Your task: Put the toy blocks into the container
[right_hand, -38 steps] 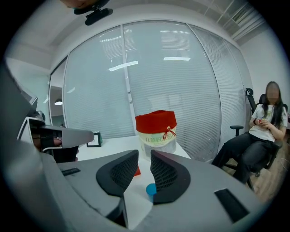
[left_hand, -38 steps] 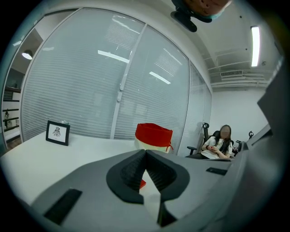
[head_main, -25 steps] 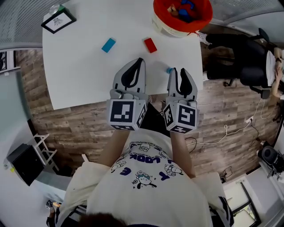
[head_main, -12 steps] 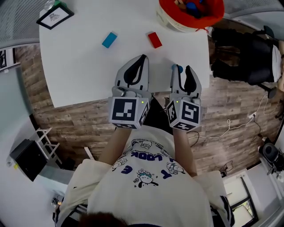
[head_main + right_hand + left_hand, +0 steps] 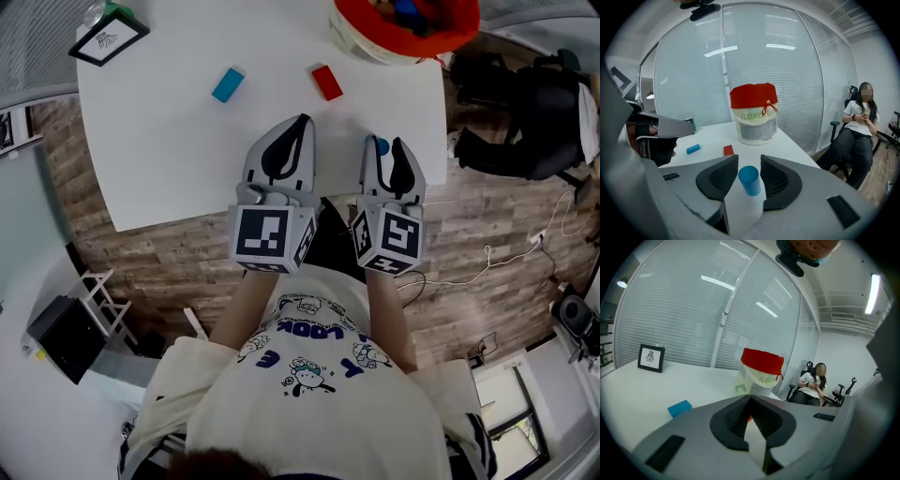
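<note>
My right tool (image 5: 749,161) has its jaws apart, and they have just been opening. The blue cylinder (image 5: 750,182) stands upright between them on the worktop (image 5: 169,141), with a thin gap on each side, so nothing is gripped yet. My left tool (image 5: 750,399) is closed at the tips and empty.

The main risk, as I judge it, is a lopsided close. The cylinder is round and standing on end, so if one pad reaches it first it could tip or squirt out ahead of the tool. It also sits close to the worktop's near edge, so once on its side it could roll off. After that comes the container (image 5: 753,123), ahead of the right tool. It is tall, so a low carry could knock its wall.

The right gripper view shows the gaps beside the cylinder, where the head view gives only a sliver of blue between the jaws. The head view alone looks into the container, where blocks already lie. It also shows how the red block (image 5: 326,82) and the blue block (image 5: 228,83) lie ahead of my left tool. The left gripper view shows those pads meeting, with nothing between them.
</note>
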The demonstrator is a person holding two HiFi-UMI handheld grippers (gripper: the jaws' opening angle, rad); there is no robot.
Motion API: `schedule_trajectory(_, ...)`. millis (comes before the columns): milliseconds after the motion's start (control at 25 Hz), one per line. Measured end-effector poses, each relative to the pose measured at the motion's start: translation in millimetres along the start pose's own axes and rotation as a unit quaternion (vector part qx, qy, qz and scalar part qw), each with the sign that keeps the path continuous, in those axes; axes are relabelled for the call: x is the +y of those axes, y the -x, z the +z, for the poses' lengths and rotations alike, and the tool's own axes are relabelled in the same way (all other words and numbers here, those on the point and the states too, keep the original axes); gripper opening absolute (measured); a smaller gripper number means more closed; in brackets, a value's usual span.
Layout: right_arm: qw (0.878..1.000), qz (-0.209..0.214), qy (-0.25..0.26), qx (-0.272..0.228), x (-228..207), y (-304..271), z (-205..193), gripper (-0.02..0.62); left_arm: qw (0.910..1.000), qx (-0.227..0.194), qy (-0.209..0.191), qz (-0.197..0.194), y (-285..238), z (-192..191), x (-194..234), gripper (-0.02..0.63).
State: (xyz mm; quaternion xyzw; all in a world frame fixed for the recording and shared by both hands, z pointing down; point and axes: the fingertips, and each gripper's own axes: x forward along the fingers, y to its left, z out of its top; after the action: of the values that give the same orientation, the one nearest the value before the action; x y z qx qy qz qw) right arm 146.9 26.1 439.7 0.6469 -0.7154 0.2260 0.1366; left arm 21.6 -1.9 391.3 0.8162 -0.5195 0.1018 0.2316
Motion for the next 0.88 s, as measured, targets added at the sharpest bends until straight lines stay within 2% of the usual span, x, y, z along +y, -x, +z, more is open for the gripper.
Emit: schedule_trajectory(880,1.0,-0.008,-0.004,0.029,-0.7,-11.3,-23.1,0.158,0.9998,0.022,0.004,0.0,-5.3,-13.7,12.2,0.025)
